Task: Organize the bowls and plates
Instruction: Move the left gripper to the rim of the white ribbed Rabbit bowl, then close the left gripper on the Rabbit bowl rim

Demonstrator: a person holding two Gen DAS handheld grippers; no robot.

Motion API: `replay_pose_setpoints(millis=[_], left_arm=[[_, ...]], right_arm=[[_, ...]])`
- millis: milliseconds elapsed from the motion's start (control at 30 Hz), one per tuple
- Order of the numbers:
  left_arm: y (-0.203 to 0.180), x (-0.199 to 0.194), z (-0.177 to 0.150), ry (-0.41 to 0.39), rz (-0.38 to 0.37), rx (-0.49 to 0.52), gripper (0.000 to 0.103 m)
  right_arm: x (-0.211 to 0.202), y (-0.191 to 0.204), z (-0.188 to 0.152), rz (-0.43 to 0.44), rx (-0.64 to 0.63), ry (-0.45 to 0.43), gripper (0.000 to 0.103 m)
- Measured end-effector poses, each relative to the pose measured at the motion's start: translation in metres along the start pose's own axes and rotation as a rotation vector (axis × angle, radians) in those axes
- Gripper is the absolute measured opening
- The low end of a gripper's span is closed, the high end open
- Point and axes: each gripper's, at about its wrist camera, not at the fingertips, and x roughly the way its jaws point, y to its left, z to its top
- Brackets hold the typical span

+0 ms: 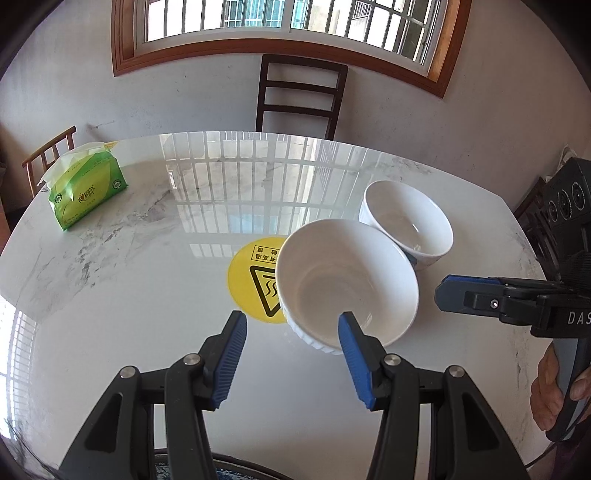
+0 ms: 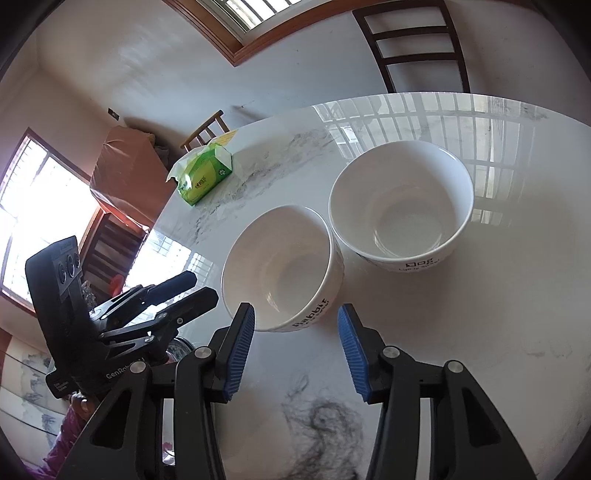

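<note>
Nearest the left wrist camera, the left gripper [image 1: 291, 319] hovers over the marble tabletop [image 1: 147, 295] with its jaws apart; one blue fingertip [image 1: 347, 321] overlaps the near rim of the "Rabbit" bowl [image 1: 347, 280], while the other stands clear of it, so nothing is clamped. That white bowl sits upright, partly covering a round yellow warning sticker [image 1: 251, 280]. Just behind it, rims almost touching, stands the "Dog" bowl [image 1: 406, 221], also upright and empty. The right gripper [image 2: 295, 314] is half spread and holds nothing, with the "Rabbit" bowl [image 2: 280, 266] just ahead of its fingertips and the "Dog" bowl [image 2: 400, 206] beyond. Farther back, near the tabletop's far left edge, lies a green tissue pack [image 1: 86, 188]. A dark wooden chair [image 1: 301, 96] stands behind the table under the window [image 1: 288, 22].
</note>
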Motion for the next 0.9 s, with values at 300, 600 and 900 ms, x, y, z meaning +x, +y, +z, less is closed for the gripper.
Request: replay_pose_setpoints(millis=[300,600,900], left_arm=[[0.002,0.017,0.007,0.024,0.007,-0.004,0.053],[0.006,0.033,0.012,0.042,0.002,-0.030,0.053],[0.006,0.048,0.017,0.041,0.003,-0.033,0.053]], right_arm=[[0.010,-0.010,0.008,0.006,0.045,0.000,0.055],[0.029,-0.012,0.014,0.012,0.054,0.019,0.055],[0.053,-0.013,0.020,-0.014,0.061,0.070,0.055]])
